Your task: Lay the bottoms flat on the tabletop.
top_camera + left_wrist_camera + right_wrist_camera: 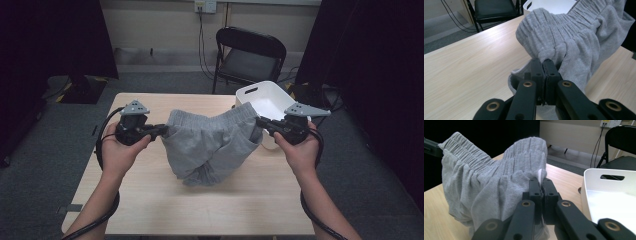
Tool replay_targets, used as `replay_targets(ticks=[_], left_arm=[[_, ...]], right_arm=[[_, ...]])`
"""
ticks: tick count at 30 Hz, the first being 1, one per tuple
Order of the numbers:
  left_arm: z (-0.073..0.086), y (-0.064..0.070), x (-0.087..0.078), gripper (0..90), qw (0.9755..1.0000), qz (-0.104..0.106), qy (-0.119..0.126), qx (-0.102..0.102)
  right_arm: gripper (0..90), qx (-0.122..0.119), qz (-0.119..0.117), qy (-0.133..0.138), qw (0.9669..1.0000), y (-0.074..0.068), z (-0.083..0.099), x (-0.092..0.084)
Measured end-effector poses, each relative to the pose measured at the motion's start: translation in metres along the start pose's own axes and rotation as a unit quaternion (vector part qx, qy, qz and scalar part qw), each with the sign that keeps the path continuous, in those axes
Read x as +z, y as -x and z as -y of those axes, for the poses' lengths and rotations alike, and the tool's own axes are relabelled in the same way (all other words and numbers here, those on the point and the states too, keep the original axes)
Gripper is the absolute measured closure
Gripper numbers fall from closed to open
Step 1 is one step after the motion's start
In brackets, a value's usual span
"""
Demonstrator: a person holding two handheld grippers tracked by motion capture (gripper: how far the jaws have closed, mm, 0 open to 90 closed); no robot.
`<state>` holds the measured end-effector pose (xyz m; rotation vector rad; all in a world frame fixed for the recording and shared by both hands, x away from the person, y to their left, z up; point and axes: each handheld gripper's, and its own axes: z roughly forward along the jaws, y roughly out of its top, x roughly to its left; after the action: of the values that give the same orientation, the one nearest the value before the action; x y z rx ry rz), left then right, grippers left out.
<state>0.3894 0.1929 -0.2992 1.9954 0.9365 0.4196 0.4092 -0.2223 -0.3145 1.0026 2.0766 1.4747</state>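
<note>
One pair of grey shorts [212,145], one white bin [265,100], one black folding chair [250,55] and two grippers. The shorts are soft grey jersey with a ribbed, gathered waistband, which stretches and sags between the two grippers while the legs bunch on the middle of the table [150,200]. The left gripper [162,131] is clamped on the waistband's left end, the right gripper [260,122] on its right end. The bin sits at the table's far right corner; the chair stands beyond the far edge.
</note>
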Motion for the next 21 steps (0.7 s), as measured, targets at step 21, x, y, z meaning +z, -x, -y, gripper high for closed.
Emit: replay_targets(ticks=[21], left_arm=[[-0.012, -0.027, 0.037, 88.7, 0.999, -0.021, -0.029, -0.026]], right_arm=[[88.2, 0.001, 0.029, -0.027, 0.9992, 0.021, -0.005, 0.036]])
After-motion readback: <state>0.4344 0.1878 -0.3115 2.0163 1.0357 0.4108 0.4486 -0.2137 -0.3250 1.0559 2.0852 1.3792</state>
